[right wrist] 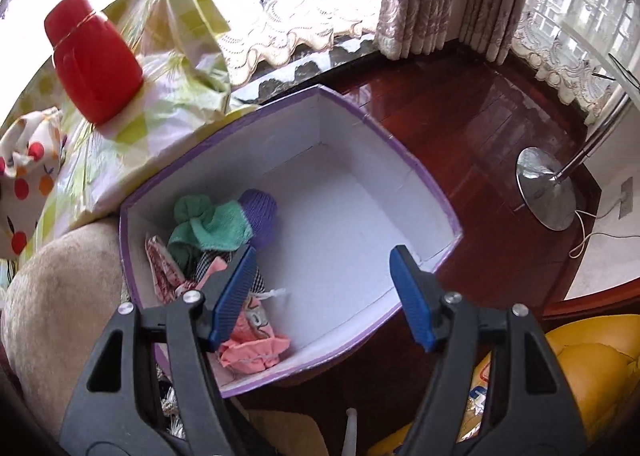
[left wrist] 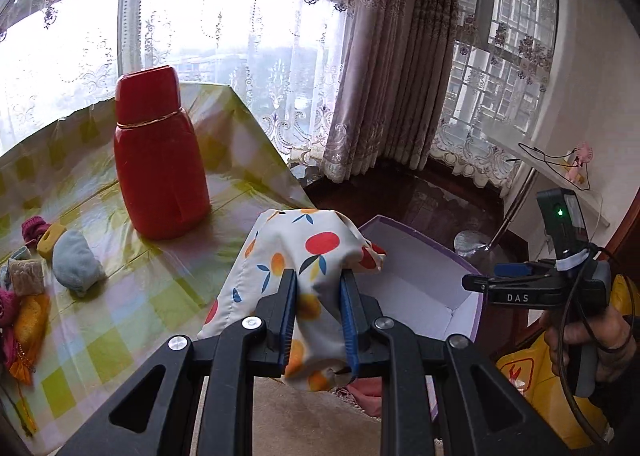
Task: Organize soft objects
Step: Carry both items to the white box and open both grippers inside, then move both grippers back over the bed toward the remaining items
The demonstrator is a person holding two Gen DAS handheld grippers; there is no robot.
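Note:
My left gripper (left wrist: pixel 318 274) is shut on a white cloth pouch with an orange and red fruit print (left wrist: pixel 316 244). It holds the pouch up at the table's edge, just left of a purple-rimmed white box (left wrist: pixel 420 284). The same pouch (right wrist: pixel 28 172) shows at the far left of the right wrist view. My right gripper (right wrist: pixel 324 252) stands open with nothing between its fingers, over the box (right wrist: pixel 360 128). In the box's left corner lie a green knit piece (right wrist: pixel 216 224), a purple yarn ball (right wrist: pixel 260 212) and pink cloth (right wrist: pixel 252 344). A blue sock bundle (left wrist: pixel 76 262) and other small soft things lie on the table's left.
A tall red thermos (left wrist: pixel 160 160) stands on the checked tablecloth (left wrist: pixel 132 316) behind the pouch. The box sits on a dark wooden floor beside a beige sofa arm (right wrist: pixel 60 296). A lamp's metal base (right wrist: pixel 548 188) and a yellow cushion (right wrist: pixel 592 368) are to the right.

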